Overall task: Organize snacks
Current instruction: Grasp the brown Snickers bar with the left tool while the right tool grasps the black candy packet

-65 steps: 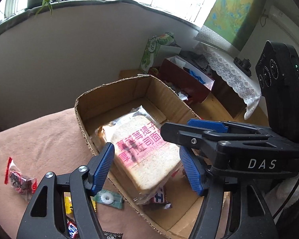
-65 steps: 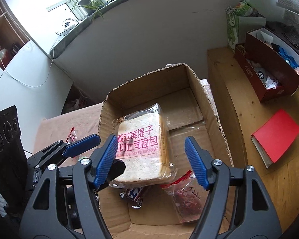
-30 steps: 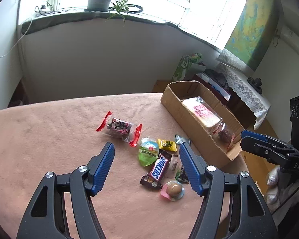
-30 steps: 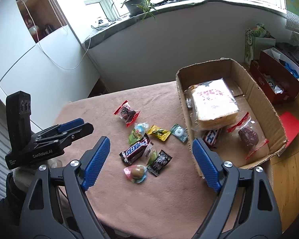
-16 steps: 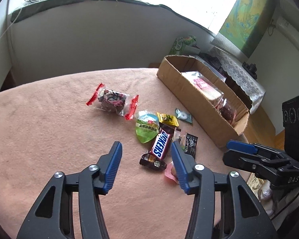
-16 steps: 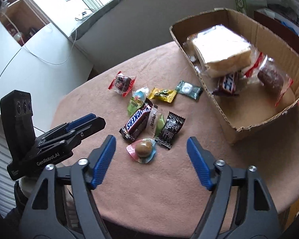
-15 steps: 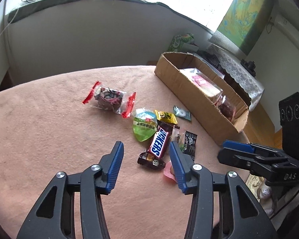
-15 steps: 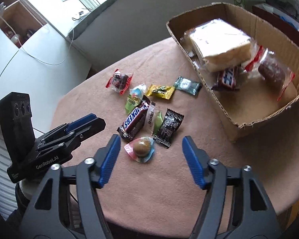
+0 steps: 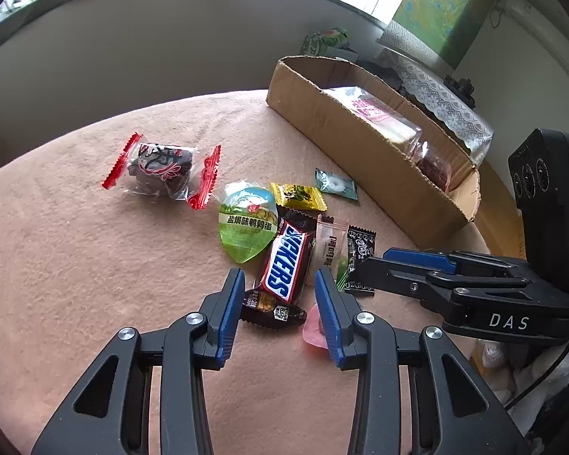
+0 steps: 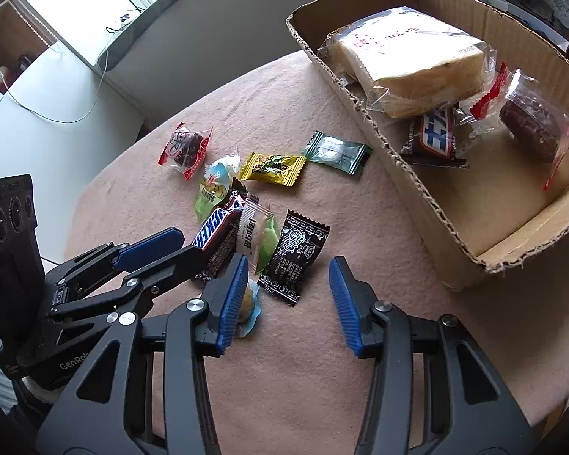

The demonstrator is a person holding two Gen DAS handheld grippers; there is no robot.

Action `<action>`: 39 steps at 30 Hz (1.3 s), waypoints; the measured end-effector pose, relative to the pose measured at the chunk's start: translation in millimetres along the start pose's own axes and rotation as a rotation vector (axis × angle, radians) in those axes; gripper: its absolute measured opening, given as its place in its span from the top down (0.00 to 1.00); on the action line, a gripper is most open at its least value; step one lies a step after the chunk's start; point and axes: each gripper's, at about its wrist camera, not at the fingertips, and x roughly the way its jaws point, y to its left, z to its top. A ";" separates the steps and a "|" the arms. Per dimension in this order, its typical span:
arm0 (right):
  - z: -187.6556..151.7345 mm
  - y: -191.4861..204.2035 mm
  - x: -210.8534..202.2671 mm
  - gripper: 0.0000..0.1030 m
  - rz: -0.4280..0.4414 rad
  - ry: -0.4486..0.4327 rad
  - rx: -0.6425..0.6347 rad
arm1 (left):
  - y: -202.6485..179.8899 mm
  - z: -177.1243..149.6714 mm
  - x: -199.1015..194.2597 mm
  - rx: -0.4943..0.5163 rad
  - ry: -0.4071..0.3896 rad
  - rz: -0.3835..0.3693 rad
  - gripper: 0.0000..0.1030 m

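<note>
Left gripper [image 9: 278, 303], jaws just narrowing w/ nothing pinched, straddles near end of brown-and-blue Snickers bar [image 9: 284, 265] on pink cloth, long axis running away btw pads; right gripper [image 10: 286, 295] half-open, empty, beside.

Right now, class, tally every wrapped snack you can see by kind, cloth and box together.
Snickers bars: 2
Red-ended cake packets: 2
Bread pack: 1
Sealed cups: 2
Small sachets: 4
Total: 11
</note>
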 end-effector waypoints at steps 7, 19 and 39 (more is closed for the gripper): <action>5.1 7.3 8.2 0.56 -0.040 0.012 -0.051 | -6.0 1.8 10.6 0.038 0.023 0.039 0.68; 8.1 12.4 15.1 0.71 -0.105 0.051 -0.150 | 0.2 1.3 14.8 0.034 0.018 0.053 0.74; 3.3 24.5 10.1 0.76 -0.104 0.012 -0.209 | 10.7 -9.3 -9.7 -0.017 -0.036 0.052 0.75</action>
